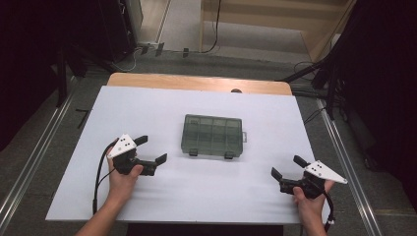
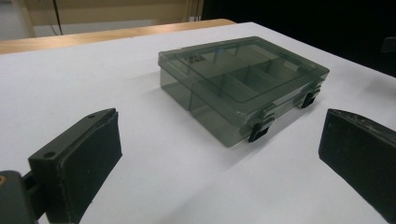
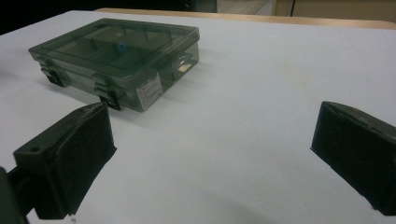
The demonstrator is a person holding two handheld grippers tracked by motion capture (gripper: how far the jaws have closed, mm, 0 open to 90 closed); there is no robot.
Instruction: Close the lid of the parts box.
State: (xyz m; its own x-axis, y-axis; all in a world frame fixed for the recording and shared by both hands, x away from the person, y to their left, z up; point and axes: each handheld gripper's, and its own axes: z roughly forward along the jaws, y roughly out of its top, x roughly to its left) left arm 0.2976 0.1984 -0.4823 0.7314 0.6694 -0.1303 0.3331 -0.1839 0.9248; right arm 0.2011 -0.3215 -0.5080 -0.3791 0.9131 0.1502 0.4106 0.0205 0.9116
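Organizer box [image 1: 213,135] lid latched; contents dim behind tinted plastic.

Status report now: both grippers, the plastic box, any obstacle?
Left gripper open, right gripper open, both empty. Compartment box closed, latches shut, between them on the table. Nothing in the way.

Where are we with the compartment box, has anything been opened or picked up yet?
Nothing looks done: the compartment box sits shut mid-table, both front latches down. Nothing is in hand: the left gripper and right gripper are open, resting apart from it. Presumably unlatching and opening remain.
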